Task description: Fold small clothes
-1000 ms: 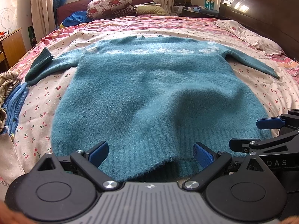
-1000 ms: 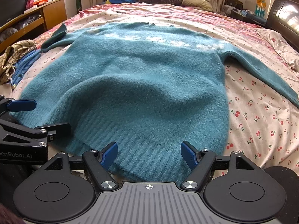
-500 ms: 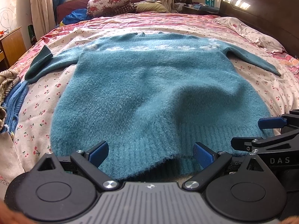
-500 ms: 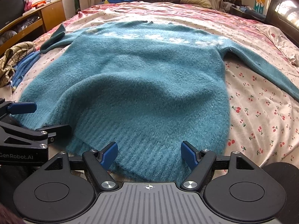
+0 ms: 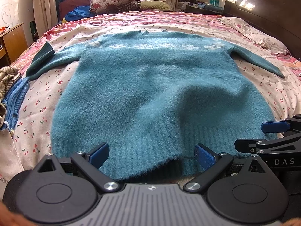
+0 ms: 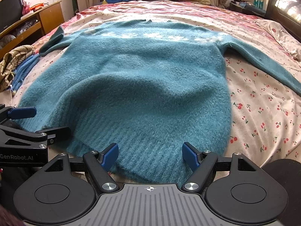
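1. Cherry-print pink bedsheet [image 5: 43, 101]: filling both frames and carrying the garment.
2. Fluffy teal knitted sweater [image 5: 150, 86]: lying spread flat at frame centre, both sleeves stretched toward the left and right edges; a hump is rising at the lower middle near the ribbed hem. No fold is showing, so the whole folding appears to be remaining.
3. Left gripper [image 5: 152, 154]: standing wide, blue pads straddling the hem, gripping nothing.
4. Right gripper [image 6: 150, 154]: likewise gaping wide over the hem, empty.
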